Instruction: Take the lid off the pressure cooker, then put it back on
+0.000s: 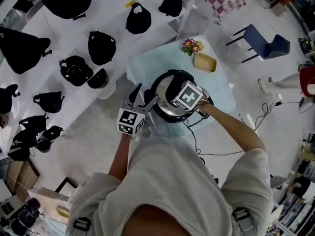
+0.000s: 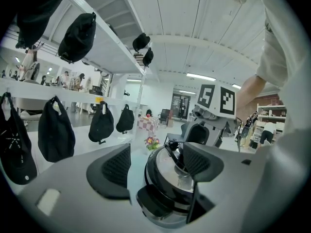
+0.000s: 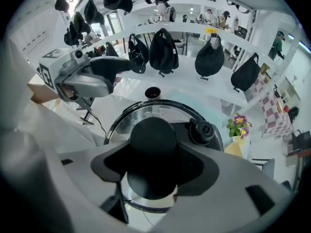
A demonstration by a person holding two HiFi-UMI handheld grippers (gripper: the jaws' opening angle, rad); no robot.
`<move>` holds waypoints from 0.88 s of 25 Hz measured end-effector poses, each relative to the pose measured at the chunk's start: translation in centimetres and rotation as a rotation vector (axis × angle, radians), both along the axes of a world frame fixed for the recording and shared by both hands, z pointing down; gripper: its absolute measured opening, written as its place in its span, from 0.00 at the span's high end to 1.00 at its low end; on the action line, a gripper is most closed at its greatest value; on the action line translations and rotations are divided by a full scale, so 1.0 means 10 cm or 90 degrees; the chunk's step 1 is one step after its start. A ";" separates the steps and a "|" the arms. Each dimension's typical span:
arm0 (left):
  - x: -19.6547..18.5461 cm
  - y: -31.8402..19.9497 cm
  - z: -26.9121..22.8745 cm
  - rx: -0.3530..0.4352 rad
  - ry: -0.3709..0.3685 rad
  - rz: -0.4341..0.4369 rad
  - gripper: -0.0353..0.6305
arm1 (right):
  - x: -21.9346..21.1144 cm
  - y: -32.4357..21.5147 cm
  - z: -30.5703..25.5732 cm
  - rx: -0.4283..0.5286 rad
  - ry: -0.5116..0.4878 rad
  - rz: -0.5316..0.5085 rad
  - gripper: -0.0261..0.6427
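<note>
Pressure cooker sits toward near edge of table, lid on. Steel lid: heavy, stiff, slick; black knob best hold. Right gripper jaws wide, apparently clamping knob. Left gripper open, empty, near side handle.

lid on pressure cooker
</note>
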State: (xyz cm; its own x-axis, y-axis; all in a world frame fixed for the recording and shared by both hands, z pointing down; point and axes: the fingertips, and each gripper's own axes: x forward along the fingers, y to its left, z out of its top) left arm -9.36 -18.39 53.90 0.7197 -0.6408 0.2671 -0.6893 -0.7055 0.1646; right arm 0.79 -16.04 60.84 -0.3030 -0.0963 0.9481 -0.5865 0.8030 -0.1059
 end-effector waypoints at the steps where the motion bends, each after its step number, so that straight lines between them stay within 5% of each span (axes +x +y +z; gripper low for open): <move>1: 0.00 0.00 0.00 0.000 0.000 0.000 0.45 | 0.00 0.00 0.00 0.001 -0.001 -0.003 0.56; 13: -0.06 -0.03 -0.02 0.003 0.002 -0.007 0.45 | -0.11 -0.01 -0.23 0.037 -0.008 -0.080 0.56; 22: 0.17 -0.08 -0.12 0.019 0.005 0.029 0.45 | 0.16 0.04 -0.29 0.029 -0.031 -0.010 0.56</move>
State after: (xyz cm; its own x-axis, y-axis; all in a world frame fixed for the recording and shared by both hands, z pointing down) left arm -7.65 -19.18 52.74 0.7500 -0.6154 0.2424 -0.6555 -0.7407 0.1476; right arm 2.35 -15.60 57.98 -0.3501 -0.1338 0.9271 -0.5692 0.8164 -0.0971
